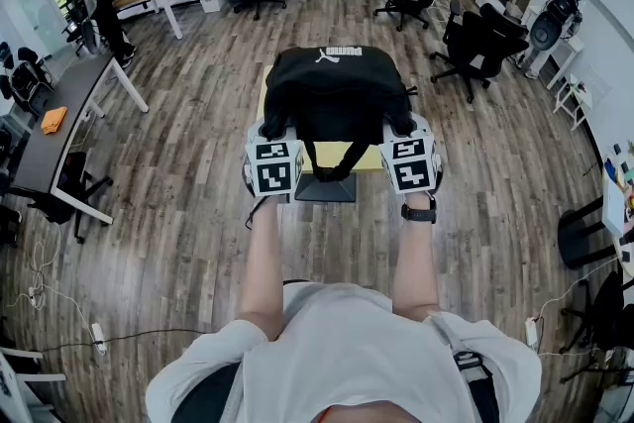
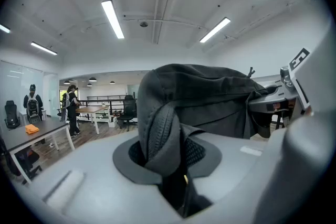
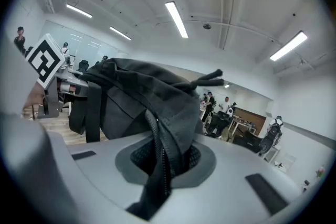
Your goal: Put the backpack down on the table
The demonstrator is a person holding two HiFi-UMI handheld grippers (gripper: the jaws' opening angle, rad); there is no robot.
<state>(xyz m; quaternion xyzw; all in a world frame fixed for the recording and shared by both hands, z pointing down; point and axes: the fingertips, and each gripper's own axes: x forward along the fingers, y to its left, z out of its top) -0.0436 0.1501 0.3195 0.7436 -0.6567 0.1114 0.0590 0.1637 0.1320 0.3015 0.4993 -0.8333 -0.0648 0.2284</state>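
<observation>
Two grippers hold the black backpack (image 1: 337, 89) between them. My left gripper (image 1: 273, 128) has its jaws nearly closed, pinching a padded fold (image 2: 160, 136) on the bag's left side. My right gripper (image 1: 401, 126) clamps a zippered edge (image 3: 164, 144) on the right side the same way. The backpack is over the small yellow table (image 1: 369, 157); I cannot tell whether its base touches. A strap loop (image 1: 332, 163) hangs past the table's near edge.
</observation>
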